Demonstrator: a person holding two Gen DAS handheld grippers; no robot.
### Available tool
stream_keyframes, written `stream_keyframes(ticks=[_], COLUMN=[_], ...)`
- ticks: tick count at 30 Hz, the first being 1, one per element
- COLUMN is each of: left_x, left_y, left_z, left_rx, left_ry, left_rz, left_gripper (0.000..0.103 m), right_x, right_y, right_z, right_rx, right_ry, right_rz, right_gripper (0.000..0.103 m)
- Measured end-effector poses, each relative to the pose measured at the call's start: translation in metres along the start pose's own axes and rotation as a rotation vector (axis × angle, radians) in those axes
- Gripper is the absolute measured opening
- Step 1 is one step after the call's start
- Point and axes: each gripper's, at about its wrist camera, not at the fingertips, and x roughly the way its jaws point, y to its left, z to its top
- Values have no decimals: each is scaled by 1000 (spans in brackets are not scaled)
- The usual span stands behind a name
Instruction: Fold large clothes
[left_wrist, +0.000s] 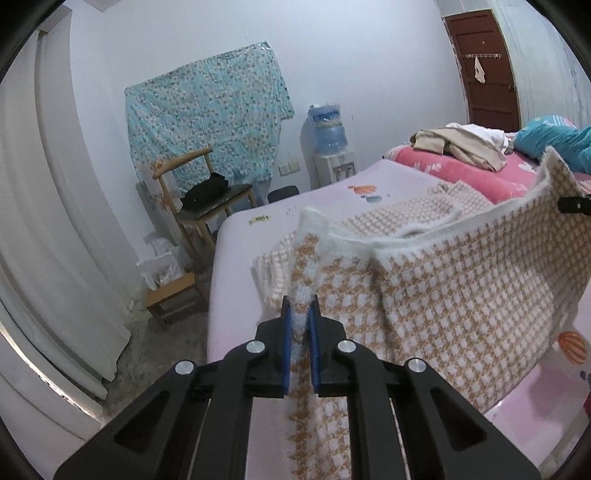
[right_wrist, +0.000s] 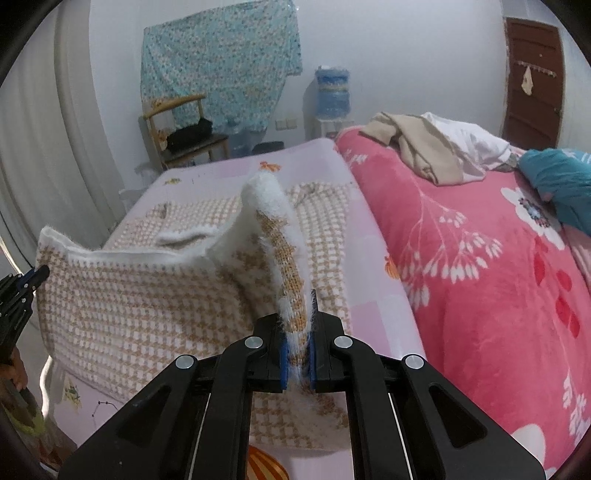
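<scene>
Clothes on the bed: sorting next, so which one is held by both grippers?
The tan-and-white checked sweater; the beige garment and teal garment lie untouched.

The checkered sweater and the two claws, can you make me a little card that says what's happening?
garment: checkered sweater, orange and white
left claw: shut on the sweater's white-trimmed edge
right claw: shut on another trimmed edge
sweater state: near part lifted, far part lying on the pink sheet
beside it: red flowered blanket

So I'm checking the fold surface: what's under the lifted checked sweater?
Under the checked sweater, held up by the left gripper and right gripper, lies the pink bedsheet. The part beneath its flat far half is covered.
</scene>
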Motion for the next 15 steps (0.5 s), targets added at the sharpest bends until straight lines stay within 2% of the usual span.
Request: stream_keyframes(ticks=[8, 13, 15], left_x=[13, 42, 65], left_y=[13, 26, 32], left_z=[33, 68, 86], left_rx=[-35, -27, -19], left_ry=[-55, -99, -89], left_rz=[-4, 5, 10], left_gripper=[8, 8, 8], right_x=[3, 30, 44], right_y=[-4, -5, -5], right_z=[34, 83, 104], right_rx=[-21, -52, -69], right_ry=[-66, -100, -113], right_rz=[29, 44, 41], right_gripper=[6, 6, 6])
